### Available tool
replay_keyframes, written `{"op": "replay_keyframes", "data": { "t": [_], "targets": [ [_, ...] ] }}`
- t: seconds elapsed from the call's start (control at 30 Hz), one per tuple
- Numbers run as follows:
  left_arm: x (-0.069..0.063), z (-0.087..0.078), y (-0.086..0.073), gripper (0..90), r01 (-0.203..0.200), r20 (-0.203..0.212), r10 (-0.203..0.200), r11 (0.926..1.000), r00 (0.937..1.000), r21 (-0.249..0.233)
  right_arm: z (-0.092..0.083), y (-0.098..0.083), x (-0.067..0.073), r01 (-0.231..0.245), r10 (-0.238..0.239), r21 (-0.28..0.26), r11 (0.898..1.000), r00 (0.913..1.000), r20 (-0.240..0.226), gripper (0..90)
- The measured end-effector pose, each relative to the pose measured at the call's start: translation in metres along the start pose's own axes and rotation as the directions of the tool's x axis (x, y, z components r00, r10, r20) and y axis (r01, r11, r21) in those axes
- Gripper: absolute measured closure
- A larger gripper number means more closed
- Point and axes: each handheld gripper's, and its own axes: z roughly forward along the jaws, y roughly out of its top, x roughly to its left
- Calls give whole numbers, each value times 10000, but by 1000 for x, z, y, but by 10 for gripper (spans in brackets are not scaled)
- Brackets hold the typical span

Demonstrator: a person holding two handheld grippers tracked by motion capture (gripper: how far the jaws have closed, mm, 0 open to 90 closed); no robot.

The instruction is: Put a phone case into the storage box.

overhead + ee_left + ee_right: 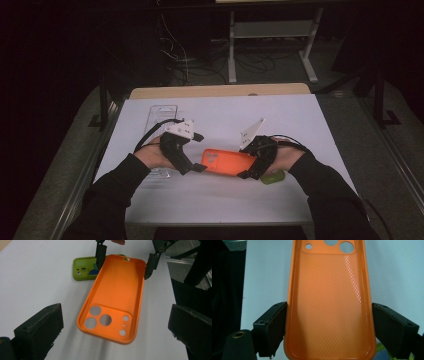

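While right tongs [329,327] clamp the orange case [329,302], a green case [83,271] lies behind.

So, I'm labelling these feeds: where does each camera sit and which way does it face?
High view: above the person's side, looking forward and down on the white table; forearms, left gripper and right gripper.
Left gripper view: between its own open jaws, facing the orange case and green case.
Right gripper view: along its jaws clamping that case.
All share the orange case.
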Motion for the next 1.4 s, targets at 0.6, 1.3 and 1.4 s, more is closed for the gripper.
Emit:
{"op": "replay_keyframes", "data": {
  "t": [0.6,1.3,1.4],
  "targets": [
    [-3,33,14,0,-970,826,862,9859,9928,1365,2,10,10,514,-517,-103,9986,9981,-328,150],
    [-9,49,10,0,-1300,1149,1046,9613,9879,2428,-4,16,18,609,-612,-114,9981,9978,-273,150],
    [-10,50,10,25,-1280,1210,1010,9617,9875,2425,-4,16,19,599,-602,-118,9981,9978,-282,150]
  ]
}}
